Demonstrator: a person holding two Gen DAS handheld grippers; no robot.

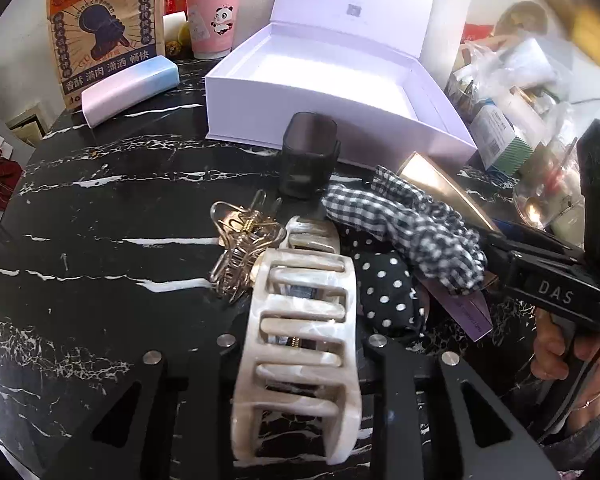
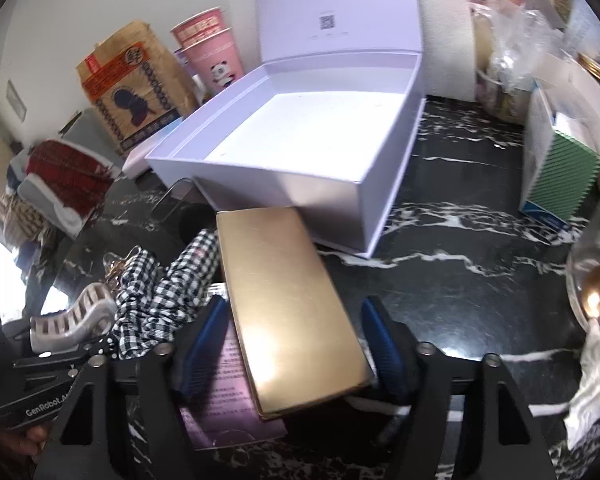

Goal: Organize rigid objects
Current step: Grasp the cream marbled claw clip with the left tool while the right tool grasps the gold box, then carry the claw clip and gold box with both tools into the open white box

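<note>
A cream pearl hair claw (image 1: 296, 344) lies between the fingers of my left gripper (image 1: 300, 364) and reaches past them; whether the jaws press on it I cannot tell. It also shows in the right wrist view (image 2: 70, 320). My right gripper (image 2: 296, 340) is open, its blue pads (image 2: 384, 344) on either side of a gold rectangular box (image 2: 288, 304), not visibly pressing it. The box lies on a purple leaflet (image 2: 228, 396). An open white box (image 1: 324, 84) stands behind; it also shows in the right wrist view (image 2: 300, 136).
On the black marble table (image 1: 100, 208) lie a gold metal claw (image 1: 240, 244), a dark square cup (image 1: 308, 152), a checked scrunchie (image 1: 404, 224), a polka-dot cloth (image 1: 384, 292) and a pastel case (image 1: 132, 88). Snack bag (image 1: 104, 20), pink cups (image 1: 216, 12) and a green-striped box (image 2: 560, 164) stand around.
</note>
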